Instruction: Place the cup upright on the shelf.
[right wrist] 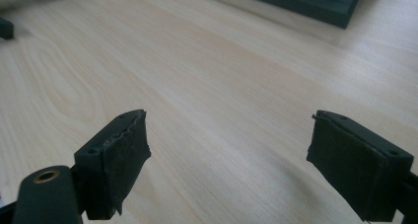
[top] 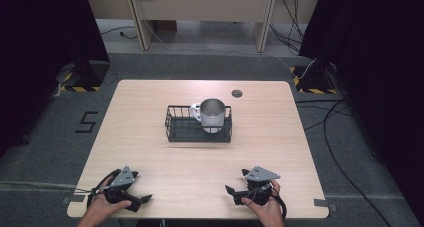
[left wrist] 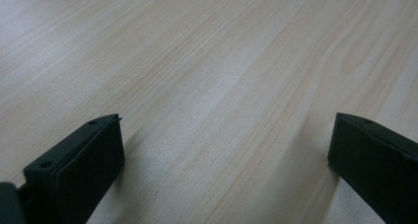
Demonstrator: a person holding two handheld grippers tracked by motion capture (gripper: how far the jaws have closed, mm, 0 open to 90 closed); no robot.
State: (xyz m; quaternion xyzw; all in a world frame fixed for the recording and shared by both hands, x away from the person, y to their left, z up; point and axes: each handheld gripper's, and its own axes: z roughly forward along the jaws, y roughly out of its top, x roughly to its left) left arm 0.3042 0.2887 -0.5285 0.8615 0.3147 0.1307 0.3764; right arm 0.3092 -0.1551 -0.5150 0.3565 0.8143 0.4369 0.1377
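Observation:
A steel mug with a white handle stands upright in a black wire basket at the middle of the wooden table. My left gripper rests at the near left edge, held by a hand, its jaws pointing right. My right gripper sits at the near right edge, jaws pointing left. In the left gripper view the left gripper is open over bare wood. The right gripper is open too, with nothing between its pads. The basket's base lies far ahead of it.
A round cable hole sits near the table's far edge. Bare wood lies between the grippers and the basket. Cables trail over the grey floor at the right. A taped mark lies on the floor to the left.

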